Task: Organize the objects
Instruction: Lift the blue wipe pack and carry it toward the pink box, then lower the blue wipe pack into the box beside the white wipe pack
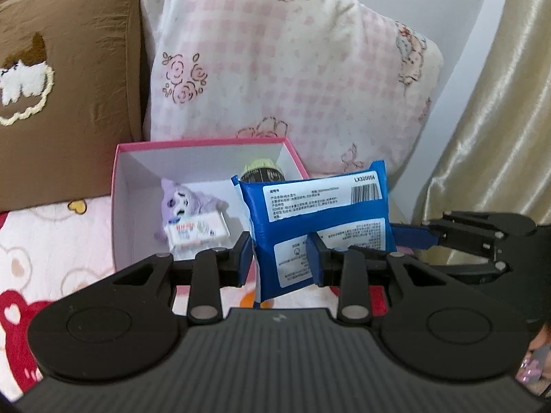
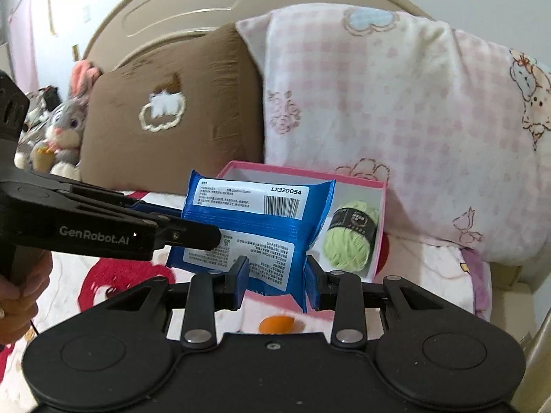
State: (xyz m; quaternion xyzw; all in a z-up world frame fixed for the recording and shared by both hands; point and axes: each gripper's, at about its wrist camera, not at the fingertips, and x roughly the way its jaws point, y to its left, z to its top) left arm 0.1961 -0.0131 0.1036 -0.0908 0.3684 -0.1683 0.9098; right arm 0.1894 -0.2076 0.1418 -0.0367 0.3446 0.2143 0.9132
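Pack [image 2: 255,237]: blue with white labels and a black barcode. Box [image 1: 118,186]: pink outside, white inside. In the box, yarn [image 2: 349,241]: light green with a black band; plush [image 1: 187,203]: purple. Behind the box, pillow [image 1: 286,69]: pink-white check; cushion [image 1: 72,69]: brown.

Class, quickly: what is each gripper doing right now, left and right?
Left gripper: closed on the blue wipes pack.
Right gripper: closed on the same blue wipes pack, at its lower edge.
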